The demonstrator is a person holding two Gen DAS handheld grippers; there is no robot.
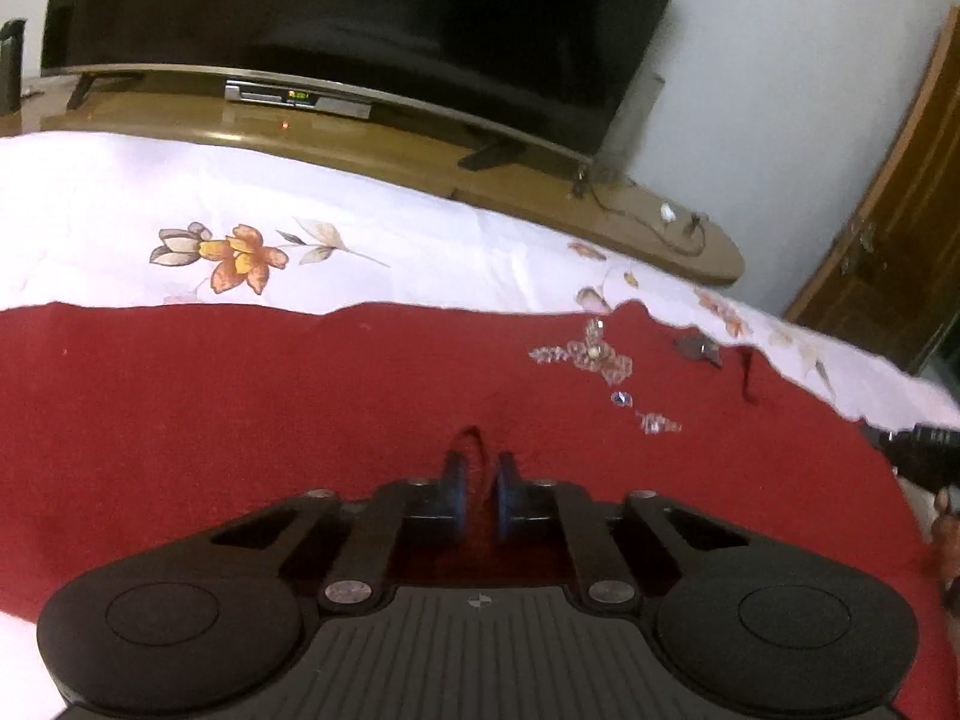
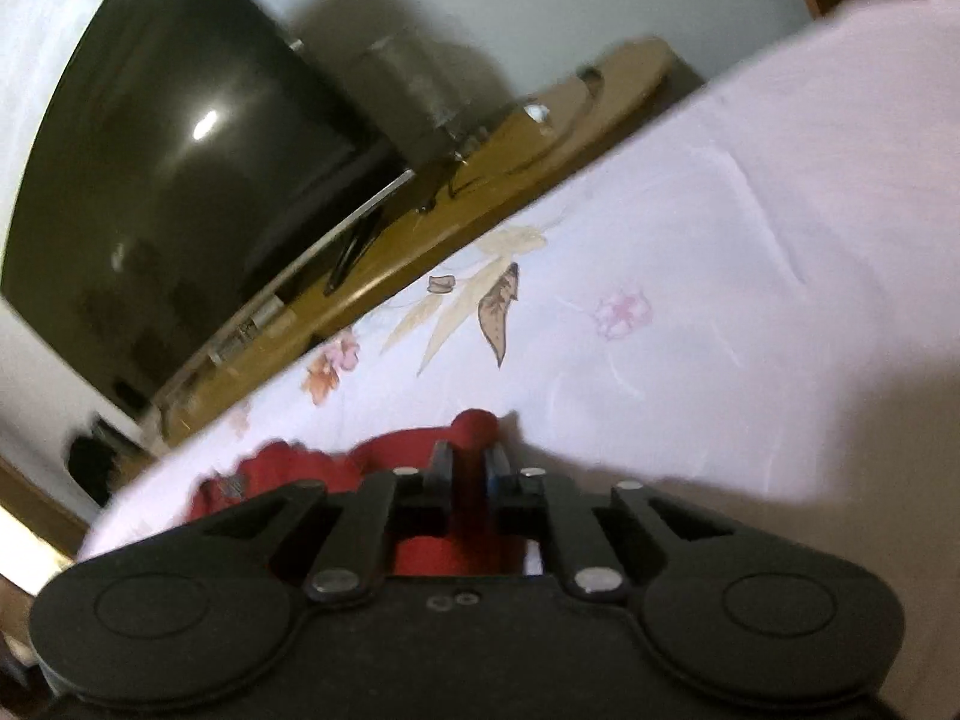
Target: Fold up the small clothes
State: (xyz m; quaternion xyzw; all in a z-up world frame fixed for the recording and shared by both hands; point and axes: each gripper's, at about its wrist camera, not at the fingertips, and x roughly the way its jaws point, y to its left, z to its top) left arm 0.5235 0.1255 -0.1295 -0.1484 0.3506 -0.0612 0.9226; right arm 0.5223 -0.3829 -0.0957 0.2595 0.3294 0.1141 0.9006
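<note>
A red garment (image 1: 240, 408) lies spread on a white flowered bedsheet (image 1: 300, 228), with a silvery sequin decoration (image 1: 591, 354) near its far right edge. My left gripper (image 1: 480, 468) is shut on a small pinch of the red fabric, which pokes up between its blue pads. In the right wrist view, which is tilted and blurred, my right gripper (image 2: 471, 456) is shut on a bunched fold of the red garment (image 2: 288, 468) that sticks out past the fingertips. The sheet (image 2: 720, 240) stretches beyond it.
A large dark television (image 1: 360, 12) stands on a long wooden cabinet (image 1: 420, 150) just past the bed's far edge, with cables at its right end. A wooden door (image 1: 900, 228) is at the right. A dark tool part (image 1: 918, 450) and fingers show at the right border.
</note>
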